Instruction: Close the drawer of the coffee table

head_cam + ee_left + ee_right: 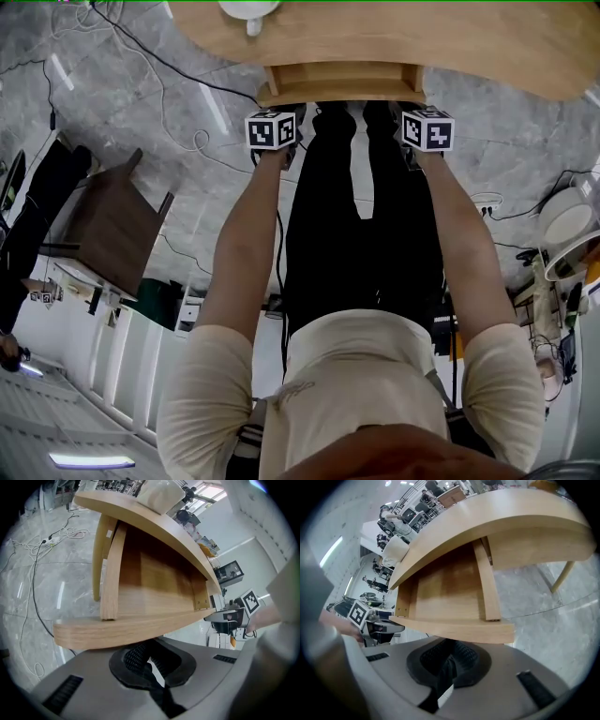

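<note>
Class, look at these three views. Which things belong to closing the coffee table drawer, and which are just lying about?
Belongs to the job:
- drawer, pulled open
- coffee table
- left claw, shut, at the drawer front
- right claw, shut, at the drawer front

Just lying about:
- white cup on the tabletop
- brown wooden stand on the floor
- white power strip

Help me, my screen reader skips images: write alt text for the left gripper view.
The left hand-held gripper, jaws together, presses on the front panel of an open wooden drawer beneath the coffee table's top. The right hand-held gripper meets the same panel farther along.
</note>
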